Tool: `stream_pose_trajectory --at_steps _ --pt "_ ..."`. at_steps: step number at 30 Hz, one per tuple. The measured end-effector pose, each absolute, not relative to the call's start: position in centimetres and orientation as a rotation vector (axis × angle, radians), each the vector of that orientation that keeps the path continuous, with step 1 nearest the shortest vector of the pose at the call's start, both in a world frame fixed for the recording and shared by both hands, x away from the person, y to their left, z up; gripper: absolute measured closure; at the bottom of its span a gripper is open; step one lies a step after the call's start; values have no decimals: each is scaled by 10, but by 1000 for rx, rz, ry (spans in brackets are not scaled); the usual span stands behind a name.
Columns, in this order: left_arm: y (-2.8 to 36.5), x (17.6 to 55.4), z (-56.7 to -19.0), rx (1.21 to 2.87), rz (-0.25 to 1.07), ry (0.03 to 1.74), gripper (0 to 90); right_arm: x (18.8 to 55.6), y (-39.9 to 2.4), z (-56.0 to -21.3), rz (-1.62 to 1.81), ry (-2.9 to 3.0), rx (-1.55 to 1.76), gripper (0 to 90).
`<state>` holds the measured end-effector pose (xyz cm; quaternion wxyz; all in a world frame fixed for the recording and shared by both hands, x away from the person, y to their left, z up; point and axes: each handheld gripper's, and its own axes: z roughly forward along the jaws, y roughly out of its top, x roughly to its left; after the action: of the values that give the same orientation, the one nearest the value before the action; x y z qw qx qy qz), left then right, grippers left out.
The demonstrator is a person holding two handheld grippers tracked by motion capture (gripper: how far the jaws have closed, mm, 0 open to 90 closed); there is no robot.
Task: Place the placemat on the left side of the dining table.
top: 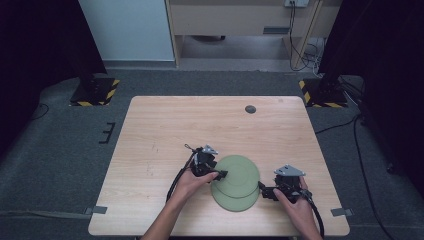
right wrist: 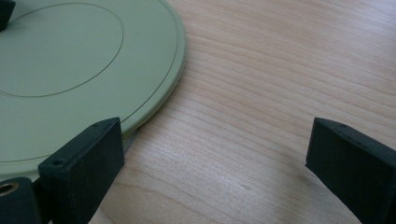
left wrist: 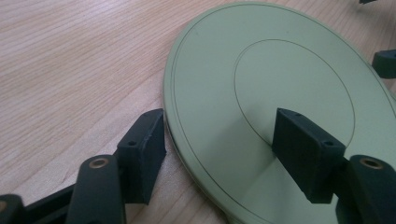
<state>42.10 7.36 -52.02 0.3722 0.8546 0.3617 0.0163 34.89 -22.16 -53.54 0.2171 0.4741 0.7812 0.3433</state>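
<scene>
Two pale green round plates lie near the table's front middle, the upper plate (top: 239,171) overlapping the lower plate (top: 234,202). My left gripper (top: 221,174) is at the upper plate's left rim. In the left gripper view it (left wrist: 219,130) is open and straddles that plate (left wrist: 261,60): one jaw on the wood outside the rim, the other over the plate's face. My right gripper (top: 263,190) sits at the plates' right edge. In the right gripper view it (right wrist: 217,140) is open, one jaw against the plate's (right wrist: 70,70) rim and the other over bare wood.
The light wooden table (top: 165,130) has a dark round grommet (top: 250,109) near its far edge. Grey tape tabs mark the front corners (top: 98,210). Black stands with yellow-striped bases (top: 95,92) stand on the carpet beyond the table's far corners.
</scene>
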Motion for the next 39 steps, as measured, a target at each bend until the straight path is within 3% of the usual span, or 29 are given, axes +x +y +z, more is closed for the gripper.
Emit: stream_pose_trajectory --at_steps 11,22,39 --pt "72 424 -519 2215 34 935 308 350 -221 -536 943 2156 1319 31" --pt "66 421 -511 2224 101 940 387 351 -222 -536 944 2156 1317 23" --pt "60 417 -480 2121 86 881 562 351 -222 -537 948 2155 1324 18"
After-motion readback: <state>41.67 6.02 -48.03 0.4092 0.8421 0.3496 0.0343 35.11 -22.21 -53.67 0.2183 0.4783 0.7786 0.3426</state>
